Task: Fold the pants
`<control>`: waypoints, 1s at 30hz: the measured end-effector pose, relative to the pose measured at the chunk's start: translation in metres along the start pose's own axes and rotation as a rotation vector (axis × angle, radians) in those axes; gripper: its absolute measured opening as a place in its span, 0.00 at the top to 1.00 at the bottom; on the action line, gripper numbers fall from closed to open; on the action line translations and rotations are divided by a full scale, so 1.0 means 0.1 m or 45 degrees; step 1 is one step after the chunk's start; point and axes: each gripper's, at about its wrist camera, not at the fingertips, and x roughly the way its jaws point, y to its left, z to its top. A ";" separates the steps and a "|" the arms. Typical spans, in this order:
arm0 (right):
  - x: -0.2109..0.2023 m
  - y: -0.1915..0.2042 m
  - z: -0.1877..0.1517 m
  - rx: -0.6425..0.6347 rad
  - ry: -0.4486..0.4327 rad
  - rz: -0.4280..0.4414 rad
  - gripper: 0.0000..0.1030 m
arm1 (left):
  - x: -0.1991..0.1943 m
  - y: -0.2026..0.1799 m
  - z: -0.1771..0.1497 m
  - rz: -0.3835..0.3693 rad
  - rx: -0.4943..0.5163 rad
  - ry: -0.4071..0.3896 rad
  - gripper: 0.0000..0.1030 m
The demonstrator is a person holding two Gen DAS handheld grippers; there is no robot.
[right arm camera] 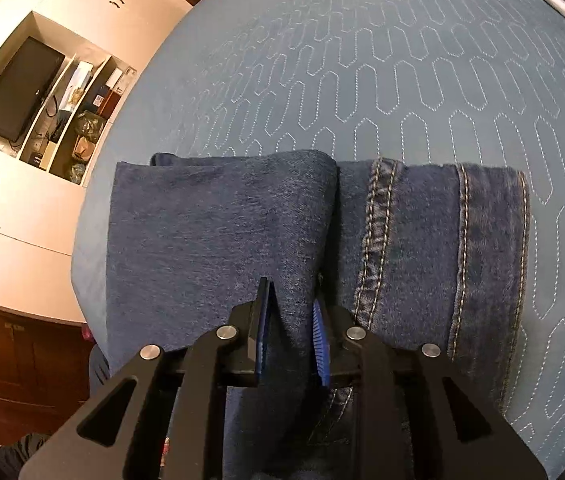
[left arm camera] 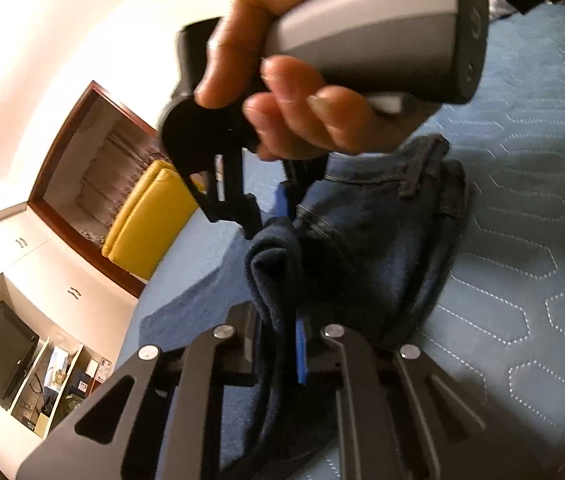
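Observation:
Dark blue denim pants [right arm camera: 242, 232] lie folded on the blue quilted bed [right arm camera: 382, 60], with stitched seams showing at the right. My right gripper [right arm camera: 290, 332] is shut on a fold of the pants near their lower edge. In the left wrist view my left gripper [left arm camera: 278, 344] is shut on a bunched edge of the pants [left arm camera: 362, 240] and holds it lifted off the bed. The right gripper [left arm camera: 266, 216], held in a hand [left arm camera: 290, 80], pinches the same cloth just beyond it.
A yellow chair [left arm camera: 146, 220] stands past the bed [left arm camera: 522, 200] by a wood-framed window. White cabinets with a black screen [right arm camera: 18, 88] and cluttered shelves [right arm camera: 78, 108] line the left wall. A dark wooden cabinet [right arm camera: 14, 360] stands at lower left.

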 end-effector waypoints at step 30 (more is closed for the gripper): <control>-0.48 -0.52 0.09 -0.048 -0.145 -0.061 0.93 | 0.25 -0.81 0.51 -0.049 0.256 -0.117 0.89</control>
